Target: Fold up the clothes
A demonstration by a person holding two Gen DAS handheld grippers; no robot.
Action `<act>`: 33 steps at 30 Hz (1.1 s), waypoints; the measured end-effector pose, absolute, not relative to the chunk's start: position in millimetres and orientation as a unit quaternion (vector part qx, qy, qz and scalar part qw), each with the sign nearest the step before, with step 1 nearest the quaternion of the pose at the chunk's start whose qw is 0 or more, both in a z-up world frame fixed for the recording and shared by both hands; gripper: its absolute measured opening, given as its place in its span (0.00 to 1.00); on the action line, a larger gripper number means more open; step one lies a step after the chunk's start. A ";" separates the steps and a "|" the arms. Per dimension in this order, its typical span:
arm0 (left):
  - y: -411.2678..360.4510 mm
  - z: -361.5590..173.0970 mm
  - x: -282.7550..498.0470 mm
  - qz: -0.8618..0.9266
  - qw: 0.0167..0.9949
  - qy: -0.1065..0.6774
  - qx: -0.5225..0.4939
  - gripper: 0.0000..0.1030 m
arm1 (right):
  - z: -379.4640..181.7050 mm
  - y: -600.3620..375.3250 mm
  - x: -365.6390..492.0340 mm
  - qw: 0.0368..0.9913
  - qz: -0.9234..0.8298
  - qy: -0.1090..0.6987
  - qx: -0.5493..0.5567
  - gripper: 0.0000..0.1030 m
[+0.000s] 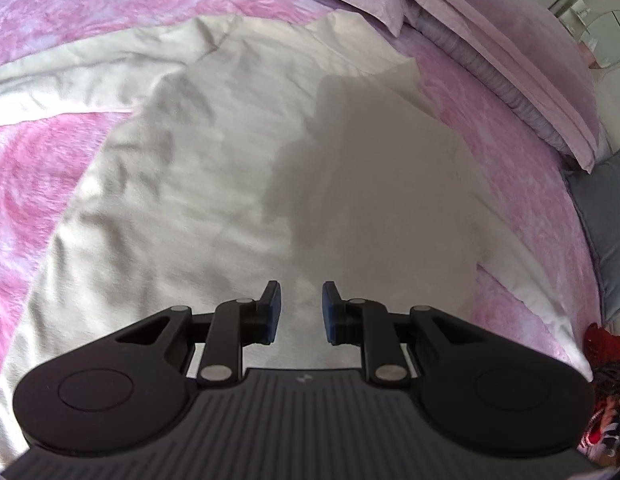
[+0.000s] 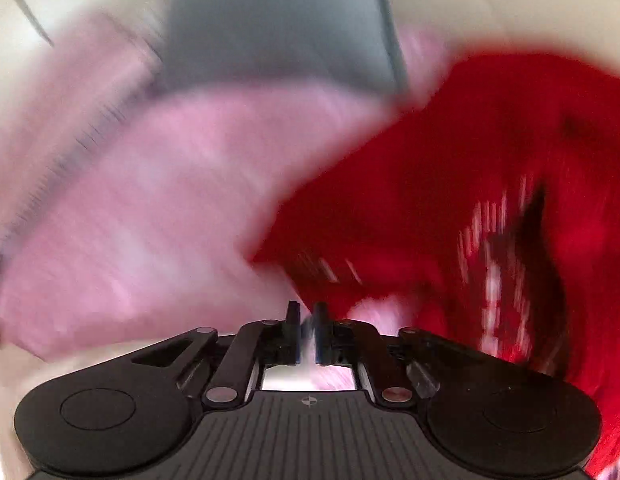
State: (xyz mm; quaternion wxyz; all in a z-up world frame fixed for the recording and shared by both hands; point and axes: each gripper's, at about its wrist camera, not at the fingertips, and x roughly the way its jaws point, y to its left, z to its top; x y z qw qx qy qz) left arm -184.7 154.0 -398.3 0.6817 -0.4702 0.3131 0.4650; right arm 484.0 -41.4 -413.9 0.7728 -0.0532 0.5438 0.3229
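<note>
Left wrist: we list white garment (image 1: pixel 238 168) folded; left gripper (image 1: pixel 302 312) narrow, empty; right gripper (image 2: pixel 308 334) near-closed, grip uncertain; red garment (image 2: pixel 449 184) unfolded.

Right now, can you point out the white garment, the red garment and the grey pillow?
white garment (image 1: pixel 230 168), left wrist view, on its wrinkled middle.
red garment (image 2: pixel 469 168), right wrist view, on its blurred upper fabric.
grey pillow (image 2: pixel 278 28), right wrist view, on its flat face.
</note>
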 end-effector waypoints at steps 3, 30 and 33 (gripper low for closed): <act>152.4 -395.9 -178.4 0.457 0.691 0.319 -0.460 0.16 | -411.1 -70.3 480.5 0.788 0.290 0.541 0.044 0.28; 150.0 -404.9 -160.8 0.444 0.690 0.331 -0.466 0.16 | -352.2 -52.9 458.2 0.709 0.366 0.595 -0.096 0.09; 147.5 -406.9 -157.7 0.433 0.693 0.332 -0.471 0.16 | -387.3 -63.7 450.2 0.698 0.336 0.624 -0.107 0.09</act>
